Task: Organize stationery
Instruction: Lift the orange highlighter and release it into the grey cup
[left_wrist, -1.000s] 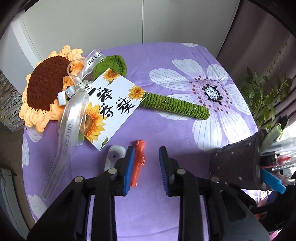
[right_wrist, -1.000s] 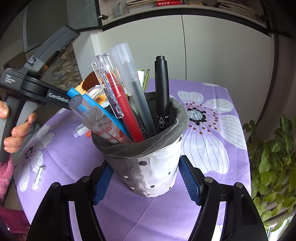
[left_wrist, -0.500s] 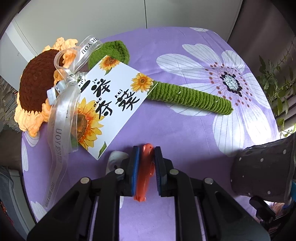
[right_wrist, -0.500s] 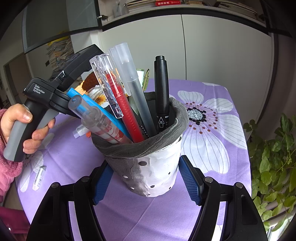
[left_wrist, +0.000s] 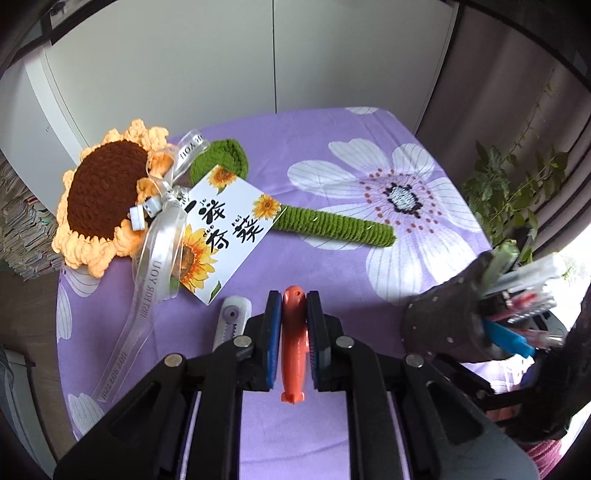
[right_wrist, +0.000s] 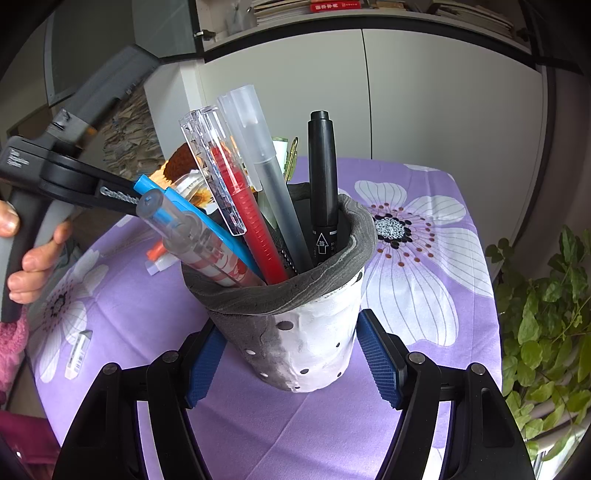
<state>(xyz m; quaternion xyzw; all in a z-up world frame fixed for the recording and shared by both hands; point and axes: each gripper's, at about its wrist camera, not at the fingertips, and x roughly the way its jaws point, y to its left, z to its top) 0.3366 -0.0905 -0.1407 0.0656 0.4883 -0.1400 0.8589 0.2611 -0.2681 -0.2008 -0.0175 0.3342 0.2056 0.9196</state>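
Observation:
My left gripper (left_wrist: 293, 314) is shut on a small orange utility knife (left_wrist: 293, 347) and holds it above the purple cloth. A white utility knife (left_wrist: 232, 322) lies just left of it. My right gripper (right_wrist: 291, 354) has its jaws around a grey and white pen cup (right_wrist: 306, 332), shut on it. The cup holds several pens, among them a black marker (right_wrist: 322, 184) and a red pen (right_wrist: 243, 206). The cup also shows at the right of the left wrist view (left_wrist: 447, 321). The left gripper (right_wrist: 110, 192) shows at the left of the right wrist view.
A crochet sunflower (left_wrist: 107, 195) with a green stem (left_wrist: 332, 223), ribbon and a printed card (left_wrist: 225, 229) lies across the far table. A white eraser (right_wrist: 78, 354) lies near the table's left edge. A green plant (right_wrist: 546, 325) stands right of the table.
My left gripper closed on the orange knife and has lifted it off the cloth, pulling back. The right gripper and cup have not moved.

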